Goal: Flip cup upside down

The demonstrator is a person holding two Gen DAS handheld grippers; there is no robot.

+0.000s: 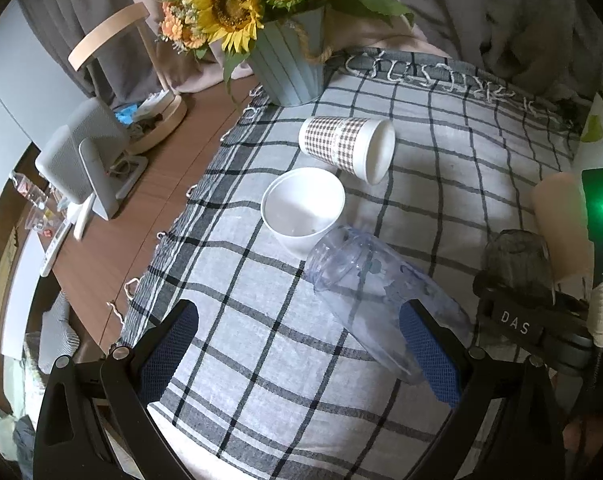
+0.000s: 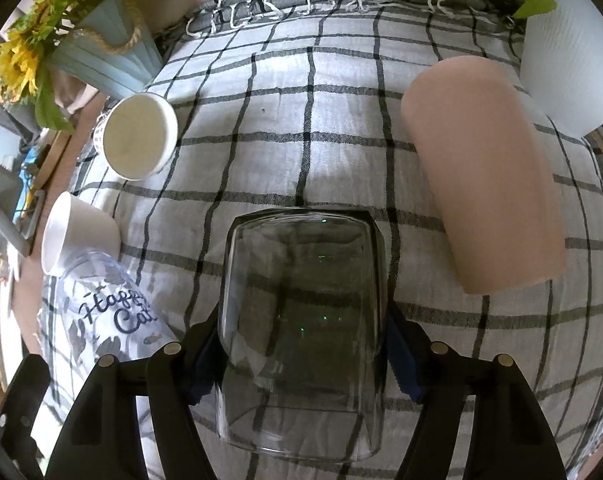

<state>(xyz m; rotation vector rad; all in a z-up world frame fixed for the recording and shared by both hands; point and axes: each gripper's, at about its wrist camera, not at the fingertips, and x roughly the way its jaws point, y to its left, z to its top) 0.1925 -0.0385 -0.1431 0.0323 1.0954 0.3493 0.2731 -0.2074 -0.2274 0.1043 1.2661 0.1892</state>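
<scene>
The smoky glass cup (image 2: 301, 320) is clamped between the blue pads (image 2: 403, 364) of the right gripper (image 2: 301, 360), its closed base pointing away over the checked cloth (image 2: 341, 140). The left gripper (image 1: 297, 344) is held wide apart above the cloth, gripping nothing. A clear printed tumbler (image 1: 377, 300) lies on its side by its right finger, nothing seen inside. Just beyond, an empty white cup (image 1: 301, 208) is seen, then a checkered paper cup (image 1: 347, 146) tipped over. A pink cup (image 2: 481, 176) lies on its side. Sunflowers (image 1: 237, 4) are held in a blue pot (image 1: 289, 68).
</scene>
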